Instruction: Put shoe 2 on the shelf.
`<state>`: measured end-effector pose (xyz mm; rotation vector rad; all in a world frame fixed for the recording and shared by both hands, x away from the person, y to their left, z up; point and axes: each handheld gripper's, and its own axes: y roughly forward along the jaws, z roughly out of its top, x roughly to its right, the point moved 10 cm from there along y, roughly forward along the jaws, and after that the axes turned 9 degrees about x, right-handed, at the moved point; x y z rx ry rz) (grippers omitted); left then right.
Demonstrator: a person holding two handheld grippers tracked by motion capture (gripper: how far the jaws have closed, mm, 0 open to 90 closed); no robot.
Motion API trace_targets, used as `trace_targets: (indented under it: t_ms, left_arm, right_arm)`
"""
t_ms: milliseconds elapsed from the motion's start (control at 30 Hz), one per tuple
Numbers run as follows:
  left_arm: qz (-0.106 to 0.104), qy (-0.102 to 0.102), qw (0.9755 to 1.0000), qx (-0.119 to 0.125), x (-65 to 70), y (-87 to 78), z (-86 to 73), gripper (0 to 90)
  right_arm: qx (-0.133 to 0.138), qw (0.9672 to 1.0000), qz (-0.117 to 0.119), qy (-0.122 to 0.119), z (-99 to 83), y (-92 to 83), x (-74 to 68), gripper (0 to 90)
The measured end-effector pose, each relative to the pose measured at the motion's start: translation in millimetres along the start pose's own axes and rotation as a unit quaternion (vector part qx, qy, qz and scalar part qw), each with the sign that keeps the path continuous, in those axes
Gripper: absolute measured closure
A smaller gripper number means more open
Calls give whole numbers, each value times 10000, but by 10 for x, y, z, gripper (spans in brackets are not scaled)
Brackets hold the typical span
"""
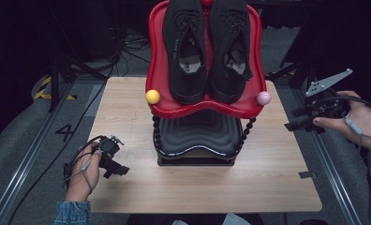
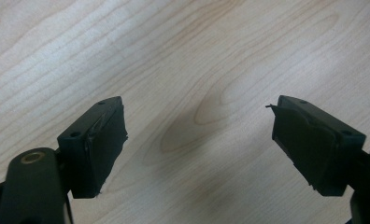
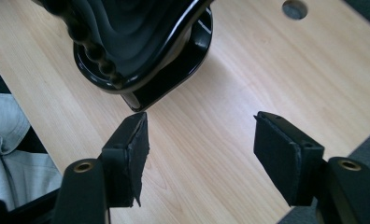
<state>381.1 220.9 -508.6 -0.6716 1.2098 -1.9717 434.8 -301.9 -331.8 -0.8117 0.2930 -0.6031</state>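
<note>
My high view looks forward and down from my side onto the whole table (image 1: 127, 197), the shoe rack (image 1: 204, 93) toward twelve o'clock. My left gripper view rides close over bare wood (image 2: 183, 60), facing almost straight down. My right gripper view sits low at the table's three o'clock edge, facing the rack's black lower tier (image 3: 141, 42), which the high view shares.

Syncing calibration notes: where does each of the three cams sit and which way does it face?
High view: above the person's side, facing forward and down on the table; both hands, left gripper, right gripper.
Left gripper view: on the left gripper, looking down at bare wood between open jaws.
Right gripper view: on the right gripper, facing the shoe rack base, jaws open.
Shared: high and right views both show the rack.
</note>
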Motion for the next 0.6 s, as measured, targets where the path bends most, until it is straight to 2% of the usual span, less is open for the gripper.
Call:
trace_targets:
  t_ms: [167,200,300,367,400,500,533,600]
  left_arm:
    - [-87,33,9999,96,10,2,25,183]
    - [-183,-35,9997,154,36,8,37,180]
    - [-289,-205,9990,275,56,-3,80,178]
    - [-346,-185,9987,322,71,-6,106,177]
    - [-285,-99,9991,295,59,-7,111,177]
    - [-219,-12,9995,241,44,-4,117,182]
    - [-199,-60,9995,237,51,-1,120,186]
    - [-153,-6,9997,179,36,-4,117,187]
  right_arm:
    - [18,9999,7,152,-223,228,29,360]
    - [40,9998,12,181,-268,273,34,359]
    - [172,9994,98,280,-388,389,27,355]
    - [271,9986,150,417,-454,447,27,355]
    - [309,9983,154,473,-492,475,35,354]
    - [315,9979,113,546,-564,515,61,354]
    - [312,9978,122,572,-587,526,63,352]
    - [297,9978,93,584,-626,539,74,349]
